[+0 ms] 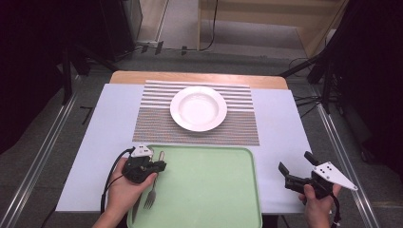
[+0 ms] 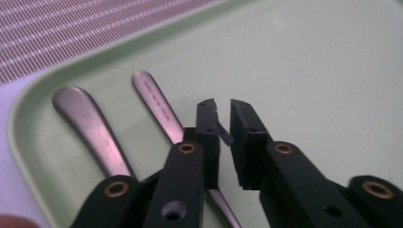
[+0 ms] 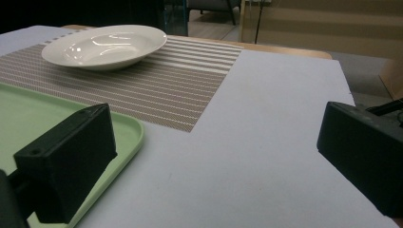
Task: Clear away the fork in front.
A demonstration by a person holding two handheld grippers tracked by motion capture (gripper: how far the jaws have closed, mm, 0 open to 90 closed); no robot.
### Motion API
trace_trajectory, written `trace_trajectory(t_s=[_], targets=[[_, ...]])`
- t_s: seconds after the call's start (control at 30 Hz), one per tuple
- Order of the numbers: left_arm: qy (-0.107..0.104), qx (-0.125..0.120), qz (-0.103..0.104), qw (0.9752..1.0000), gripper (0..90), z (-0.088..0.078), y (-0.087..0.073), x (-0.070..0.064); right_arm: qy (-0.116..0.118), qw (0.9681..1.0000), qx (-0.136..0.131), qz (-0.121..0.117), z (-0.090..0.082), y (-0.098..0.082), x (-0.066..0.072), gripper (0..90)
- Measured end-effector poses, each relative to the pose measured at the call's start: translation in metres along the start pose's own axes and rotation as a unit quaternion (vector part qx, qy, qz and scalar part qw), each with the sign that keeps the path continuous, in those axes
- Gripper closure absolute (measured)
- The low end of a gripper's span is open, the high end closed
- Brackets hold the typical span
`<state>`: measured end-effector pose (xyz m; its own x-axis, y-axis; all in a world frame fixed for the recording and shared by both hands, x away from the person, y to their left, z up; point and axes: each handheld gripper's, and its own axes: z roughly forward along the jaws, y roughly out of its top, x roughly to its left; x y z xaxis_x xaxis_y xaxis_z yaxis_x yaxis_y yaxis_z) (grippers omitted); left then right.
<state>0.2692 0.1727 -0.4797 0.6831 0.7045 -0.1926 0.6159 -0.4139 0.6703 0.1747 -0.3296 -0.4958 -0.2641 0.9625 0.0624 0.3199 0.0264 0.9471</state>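
Note:
A pale green tray lies at the table's near edge. A fork rests along its left side, tines toward me, with a second piece of cutlery beside it at the tray's left rim. My left gripper hovers over the fork's handle. In the left gripper view its jaws stand a narrow gap apart with nothing between them. The slim fork handle runs under the left jaw, and a broader handle lies to its left. My right gripper rests wide open on the white table, right of the tray.
A white plate sits on a striped placemat beyond the tray. The right gripper view has the plate far left, the tray's corner near the left jaw and bare white tabletop ahead.

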Motion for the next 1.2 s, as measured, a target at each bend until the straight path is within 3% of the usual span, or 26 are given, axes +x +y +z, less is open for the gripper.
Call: trace_trajectory(t_s=[0.13, 0.37, 0.7, 0.73, 0.77, 0.83, 1.2], targets=[[-0.020, -0.026, -0.001, 0.9994, 62.8, -0.005, 0.008, 0.002, 0.000, 1.0000, 0.000, -0.002, 0.000, 0.000, -0.001, 0.0], [-0.031, -0.055, 0.007, 0.9980, 38.4, -0.011, 0.023, 0.002, -0.001, 1.0000, 0.002, 0.002, -0.001, 0.000, 0.000, 0.0], [-0.049, -0.069, 0.023, 0.9962, 12.3, -0.013, 0.039, 0.004, -0.006, 1.0000, -0.005, -0.007, -0.002, -0.001, -0.002, 0.0], [-0.050, -0.067, 0.025, 0.9962, 10.9, -0.013, 0.041, 0.004, -0.004, 1.0000, 0.001, 0.003, -0.003, -0.001, 0.000, 0.0], [-0.050, -0.069, 0.028, 0.9960, 10.0, -0.013, 0.042, 0.004, -0.005, 1.0000, -0.002, -0.003, -0.002, -0.001, -0.001, 0.0], [-0.055, -0.067, 0.028, 0.9958, 1.8, -0.012, 0.044, 0.005, -0.003, 1.0000, 0.003, 0.002, -0.003, -0.001, -0.001, 0.0], [-0.062, -0.072, 0.028, 0.9951, 0.0, -0.011, 0.055, 0.011, -0.003, 1.0000, 0.002, 0.000, -0.004, -0.001, -0.001, 0.0]])
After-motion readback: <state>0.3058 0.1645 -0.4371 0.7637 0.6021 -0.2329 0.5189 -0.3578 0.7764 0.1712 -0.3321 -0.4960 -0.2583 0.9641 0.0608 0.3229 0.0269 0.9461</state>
